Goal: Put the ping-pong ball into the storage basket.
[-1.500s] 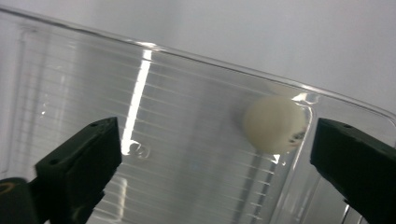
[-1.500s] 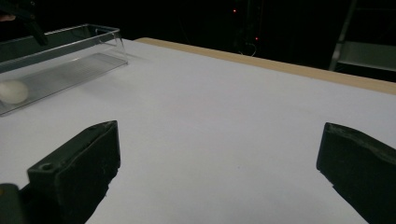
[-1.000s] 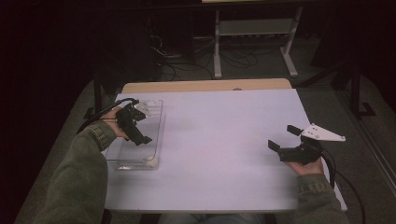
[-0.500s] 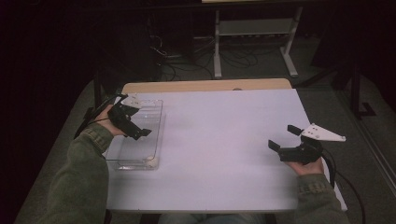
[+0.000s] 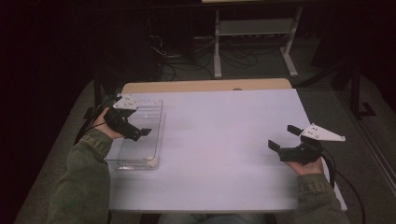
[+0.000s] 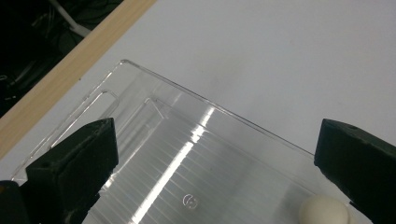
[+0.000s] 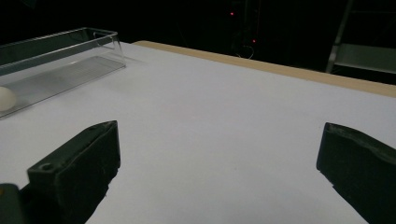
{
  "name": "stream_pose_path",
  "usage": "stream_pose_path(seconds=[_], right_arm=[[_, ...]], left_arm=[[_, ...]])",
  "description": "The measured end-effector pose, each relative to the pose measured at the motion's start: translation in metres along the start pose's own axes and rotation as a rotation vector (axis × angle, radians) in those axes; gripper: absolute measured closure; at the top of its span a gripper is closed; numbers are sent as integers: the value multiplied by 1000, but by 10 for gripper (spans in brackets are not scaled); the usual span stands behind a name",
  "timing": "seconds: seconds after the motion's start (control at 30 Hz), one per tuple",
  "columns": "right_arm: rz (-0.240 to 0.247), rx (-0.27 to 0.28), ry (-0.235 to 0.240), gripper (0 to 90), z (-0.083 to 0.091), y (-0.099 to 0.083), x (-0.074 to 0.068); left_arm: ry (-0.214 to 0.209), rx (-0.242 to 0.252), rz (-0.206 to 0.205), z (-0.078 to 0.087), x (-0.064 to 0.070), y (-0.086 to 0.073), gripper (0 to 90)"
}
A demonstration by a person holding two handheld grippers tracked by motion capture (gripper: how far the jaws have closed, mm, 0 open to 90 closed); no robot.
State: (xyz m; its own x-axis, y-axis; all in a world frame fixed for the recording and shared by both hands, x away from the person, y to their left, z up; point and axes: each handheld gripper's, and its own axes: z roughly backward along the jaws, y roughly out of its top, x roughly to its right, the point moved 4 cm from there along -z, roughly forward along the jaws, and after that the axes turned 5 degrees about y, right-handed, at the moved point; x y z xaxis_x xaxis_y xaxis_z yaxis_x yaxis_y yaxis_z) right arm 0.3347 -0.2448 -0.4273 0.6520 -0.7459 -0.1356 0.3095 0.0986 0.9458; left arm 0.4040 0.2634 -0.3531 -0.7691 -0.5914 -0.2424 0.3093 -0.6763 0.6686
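— What's the work here?

— It centres on the clear plastic tray (image 5: 140,140) at the left of the high view, on the white table (image 5: 224,140). A small white ball (image 6: 324,212) lies in the tray's near end; it sits at the bottom right of the left gripper view, just beside one jaw but apart from it.

— And the tool over it?

— The left gripper (image 5: 135,133) hangs over the tray, jaws spread wide, pinching nothing. I'd judge the step in hand is the approach to the ball, with no grasp made yet.

— What does the next move call for?

— Probably swinging the jaws toward the ball so it sits between them, dropping inside the tray walls, then closing gently. It's round on a ribbed, slick floor, so it could roll off.

— The other hand?

— The right gripper (image 5: 285,140) rests at the right of the high view, well apart from the tray, jaws also spread and empty above bare table.

— Any writing?

— One small moulded mark in a circle on the tray floor (image 6: 190,201), lower centre of the left gripper view. It may be a digit; I can't read it. No brand or label elsewhere.
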Motion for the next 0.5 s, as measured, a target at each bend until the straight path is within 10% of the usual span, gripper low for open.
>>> stream_pose_path(seconds=[0.5], right_arm=[[-1, -3, 3, 0, 0, 0, 0]], left_arm=[[40, 123, 61, 10, 2, -6, 0]])
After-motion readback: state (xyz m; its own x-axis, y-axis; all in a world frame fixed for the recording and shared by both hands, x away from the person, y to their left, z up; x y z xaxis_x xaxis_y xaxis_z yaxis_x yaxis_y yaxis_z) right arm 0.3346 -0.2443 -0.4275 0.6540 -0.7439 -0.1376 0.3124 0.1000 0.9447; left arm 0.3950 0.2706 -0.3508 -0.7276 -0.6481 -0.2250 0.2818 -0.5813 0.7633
